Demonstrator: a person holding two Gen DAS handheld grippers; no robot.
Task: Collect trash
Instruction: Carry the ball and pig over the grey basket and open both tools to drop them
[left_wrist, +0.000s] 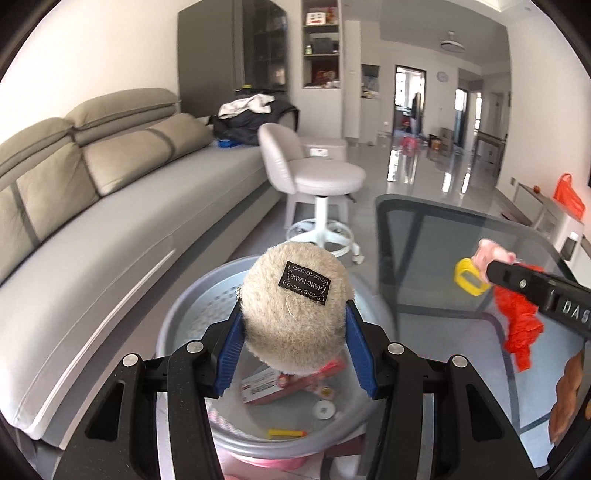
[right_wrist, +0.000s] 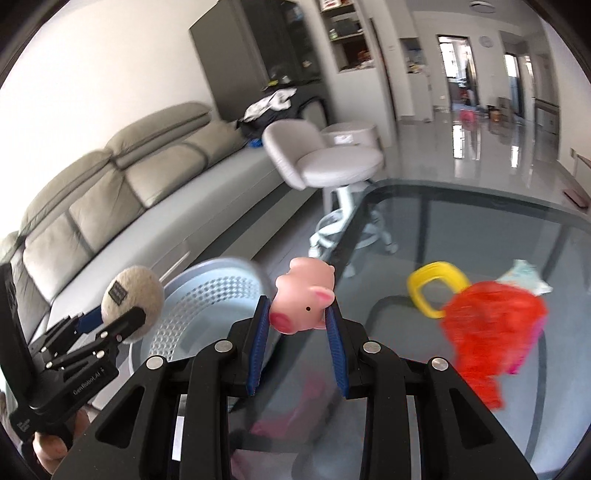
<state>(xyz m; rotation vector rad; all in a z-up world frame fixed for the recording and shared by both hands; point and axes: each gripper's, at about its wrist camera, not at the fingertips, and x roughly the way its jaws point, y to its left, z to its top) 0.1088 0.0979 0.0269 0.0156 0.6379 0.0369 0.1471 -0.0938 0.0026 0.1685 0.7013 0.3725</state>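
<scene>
1. A round beige plush ball (left_wrist: 295, 310) with a black sewn label is held by the left gripper (left_wrist: 295, 347); its blue pads are pressed on both sides of the ball, with the jaws about half open around it.
2. The ball is seen above the grey perforated basket (left_wrist: 192, 306), which stands on the floor between the sofa (left_wrist: 110, 206) and the glass table (left_wrist: 461, 236).
3. Inside the basket several small items are seen: a pink-and-white box (left_wrist: 266, 387), a yellow and red marker (left_wrist: 287, 433) and a small white round piece (left_wrist: 323, 409).
4. A pink toy pig (right_wrist: 304, 297) is clamped by the right gripper (right_wrist: 297, 325); the jaws are nearly closed, and the pig is pinched between the two blue pads.
5. In the right wrist view, the pig is held above the edge of the glass table (right_wrist: 480, 236), just beside the rim of the basket (right_wrist: 207, 288).
6. On the table a yellow plastic ring (right_wrist: 430, 291) is lying, touched by a red plastic bag (right_wrist: 491, 332); a crumpled pale paper (right_wrist: 526, 277) is seen behind the bag.
7. A white swivel chair (left_wrist: 314, 173) is standing behind the basket, near the far corner of the table.
8. The left gripper (right_wrist: 122, 325) with the ball is visible also in the right wrist view, on the left side.
</scene>
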